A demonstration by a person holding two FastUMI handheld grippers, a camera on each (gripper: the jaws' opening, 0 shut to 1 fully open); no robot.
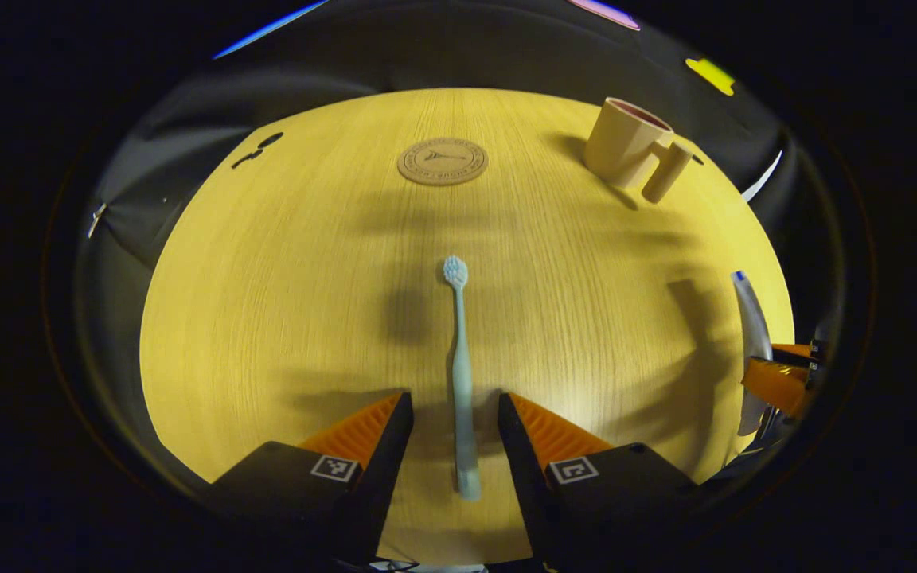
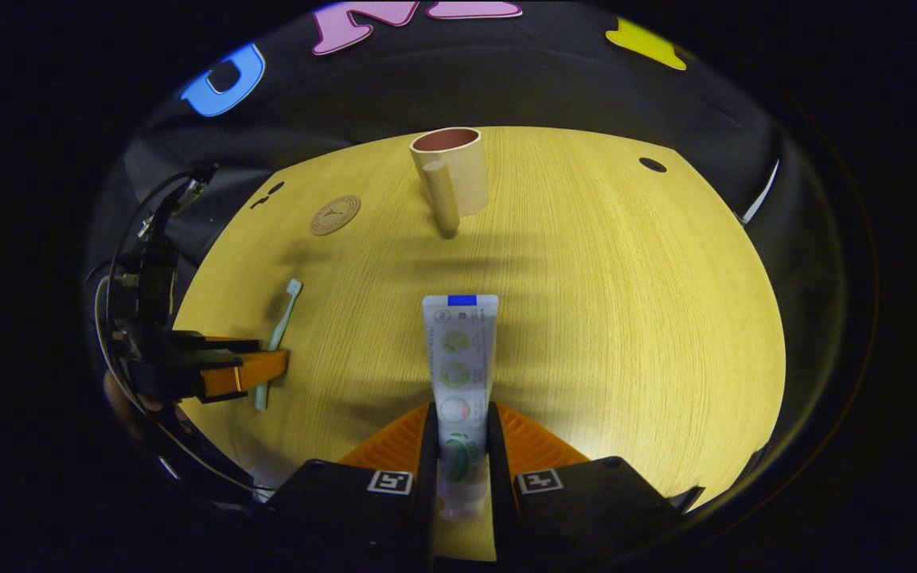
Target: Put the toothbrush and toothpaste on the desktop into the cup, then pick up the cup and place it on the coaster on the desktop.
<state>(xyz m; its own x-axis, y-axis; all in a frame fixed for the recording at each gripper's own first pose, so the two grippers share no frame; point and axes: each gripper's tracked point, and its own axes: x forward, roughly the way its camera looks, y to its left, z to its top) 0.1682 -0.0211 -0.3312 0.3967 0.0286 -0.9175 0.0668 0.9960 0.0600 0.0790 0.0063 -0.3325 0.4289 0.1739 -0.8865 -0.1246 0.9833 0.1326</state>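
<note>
Left gripper view: left claw (image 1: 456,414) spread, straddling toothbrush (image 1: 461,374) lying flat on surface (image 1: 267,302); long axis runs straight away, bristles far end. Right gripper view: right claw (image 2: 462,422) pinching toothpaste (image 2: 458,382), crimped end pointing away toward cup (image 2: 450,171).

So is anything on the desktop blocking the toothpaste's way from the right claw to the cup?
Nothing visible does. The right claw is closed on the toothpaste, and only bare desktop lies between it and the cup. The toothbrush and coaster sit off to the side.
</note>
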